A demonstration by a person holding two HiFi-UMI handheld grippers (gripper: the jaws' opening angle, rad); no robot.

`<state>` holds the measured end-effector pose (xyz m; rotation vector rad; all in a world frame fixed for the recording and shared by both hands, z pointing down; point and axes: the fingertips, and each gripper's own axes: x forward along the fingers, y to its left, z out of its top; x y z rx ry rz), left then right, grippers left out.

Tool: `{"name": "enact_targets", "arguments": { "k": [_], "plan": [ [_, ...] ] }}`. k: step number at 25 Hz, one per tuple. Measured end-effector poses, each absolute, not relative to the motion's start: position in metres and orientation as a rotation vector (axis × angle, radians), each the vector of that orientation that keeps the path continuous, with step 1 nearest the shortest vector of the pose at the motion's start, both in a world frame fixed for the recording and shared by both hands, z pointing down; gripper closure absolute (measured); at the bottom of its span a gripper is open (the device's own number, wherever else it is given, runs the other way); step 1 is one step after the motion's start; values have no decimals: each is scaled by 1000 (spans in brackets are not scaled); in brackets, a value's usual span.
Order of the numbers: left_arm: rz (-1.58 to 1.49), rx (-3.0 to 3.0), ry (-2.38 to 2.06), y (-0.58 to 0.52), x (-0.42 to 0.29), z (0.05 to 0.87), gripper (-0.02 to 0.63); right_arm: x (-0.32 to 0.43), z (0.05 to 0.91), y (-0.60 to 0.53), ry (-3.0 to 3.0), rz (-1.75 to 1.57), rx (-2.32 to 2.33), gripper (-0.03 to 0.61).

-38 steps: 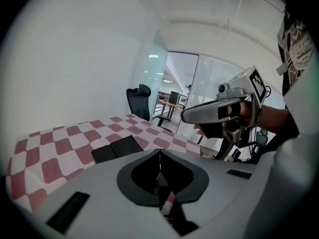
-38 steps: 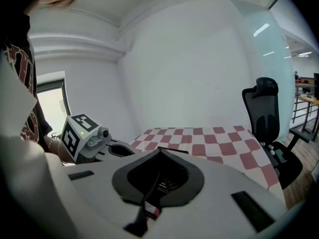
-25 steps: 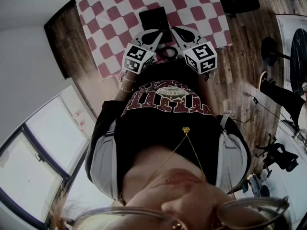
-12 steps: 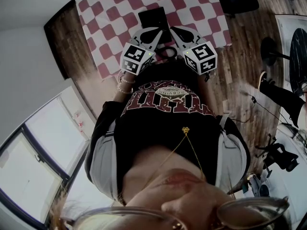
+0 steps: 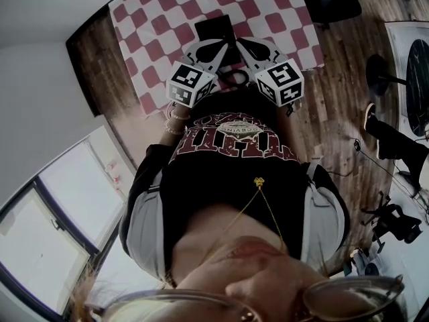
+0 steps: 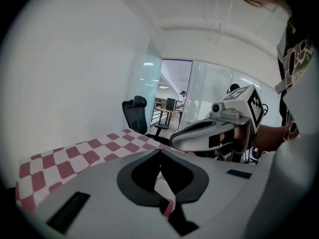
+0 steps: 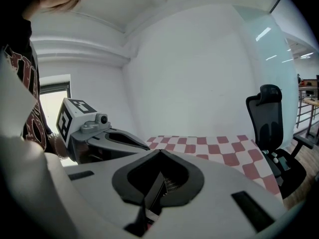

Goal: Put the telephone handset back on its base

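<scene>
A black telephone (image 5: 214, 28) lies on the red-and-white checked cloth (image 5: 167, 19), just past both grippers; I cannot make out the handset apart from the base. My left gripper (image 5: 224, 44) and right gripper (image 5: 242, 41) are held side by side close to the person's body, tips pointing at the phone. In the left gripper view the left gripper (image 6: 159, 151) has its jaws together with only cloth showing beneath. The right gripper (image 7: 159, 152) also looks shut, and a dark edge and a mesh patch (image 7: 171, 184) show under it. Neither holds anything.
The cloth covers a table that ends at a white wall (image 7: 199, 73). A black office chair (image 7: 271, 128) stands beside the table. Wooden floor (image 5: 342, 79), stands and cables lie to the right. A dark looped thing (image 5: 234, 74) sits between the grippers.
The head view has shifted slightly. Both grippers stay almost where they were, still side by side and shut.
</scene>
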<state>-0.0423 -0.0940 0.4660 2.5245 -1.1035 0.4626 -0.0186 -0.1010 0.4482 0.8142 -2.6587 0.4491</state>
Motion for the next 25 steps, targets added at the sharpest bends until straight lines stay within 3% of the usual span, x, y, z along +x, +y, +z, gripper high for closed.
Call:
{"name": "enact_targets", "arguments": {
  "k": [25],
  "plan": [
    [406,2497,-1134,-98,-46,453,604,-22,440,-102,-2661,391,813,565]
  ]
}}
